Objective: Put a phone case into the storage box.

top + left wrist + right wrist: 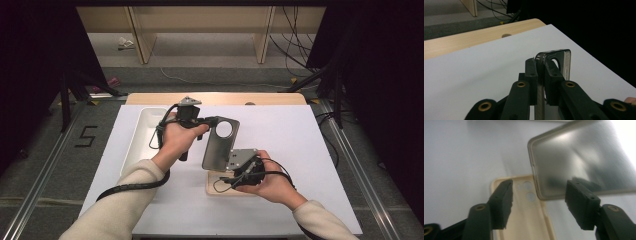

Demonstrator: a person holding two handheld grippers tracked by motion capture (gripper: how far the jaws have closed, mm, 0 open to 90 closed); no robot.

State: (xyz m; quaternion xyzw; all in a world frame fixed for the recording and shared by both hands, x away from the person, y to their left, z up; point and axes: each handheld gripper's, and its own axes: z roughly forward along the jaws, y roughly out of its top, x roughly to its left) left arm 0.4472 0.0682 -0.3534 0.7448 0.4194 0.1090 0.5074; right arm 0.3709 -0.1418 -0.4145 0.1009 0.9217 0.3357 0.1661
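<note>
Gripping the grey phone case [220, 142] by its top, left gripper [212, 120] points sideways; right gripper [239, 165] gapes beneath.

I am working in what looks like a lab or a recording booth, not a home. The surface [300, 150] is a white sheet laid over a pale wooden top, boxed in by black curtains [380, 75] on both sides. Metal rails [45, 165] run along the grey floor [45, 125], where a black "5" [86, 136] is marked out beside the surface. Loose cables [295, 40] trail over the floor at the back, near plain wooden frame legs [137, 35], and black stand legs [70, 92] splay out at both back corners.
</note>
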